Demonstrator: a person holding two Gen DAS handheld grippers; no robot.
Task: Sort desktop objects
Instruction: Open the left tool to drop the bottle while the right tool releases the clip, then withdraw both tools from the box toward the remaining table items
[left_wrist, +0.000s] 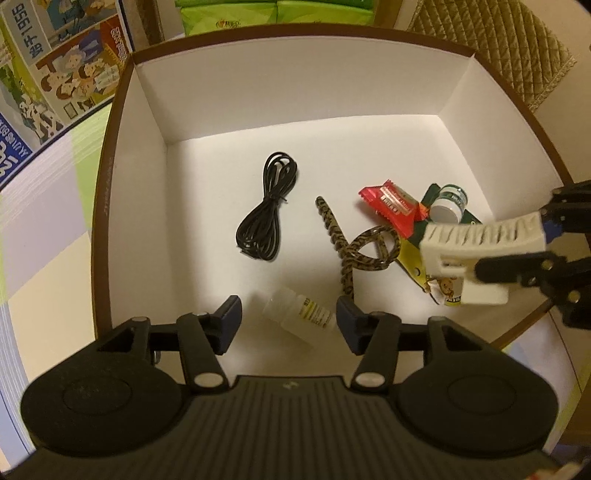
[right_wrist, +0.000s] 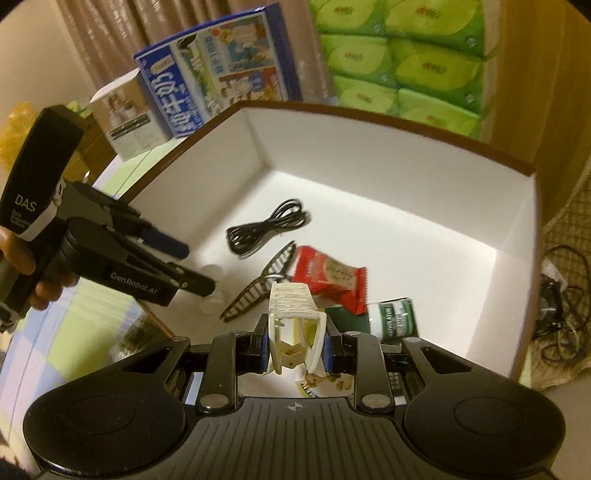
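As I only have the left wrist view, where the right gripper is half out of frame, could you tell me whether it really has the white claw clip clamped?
Observer: Yes. In the right wrist view, both pads of the right gripper press on the white claw clip at its handle end.
Operator: Thank you. Which way does the clip point from there?
Observer: Its toothed end points toward the red snack packet in the box.
Operator: And is there anything beyond the box's right wall?
Observer: A tangle of dark cables lies outside it on quilted cloth.
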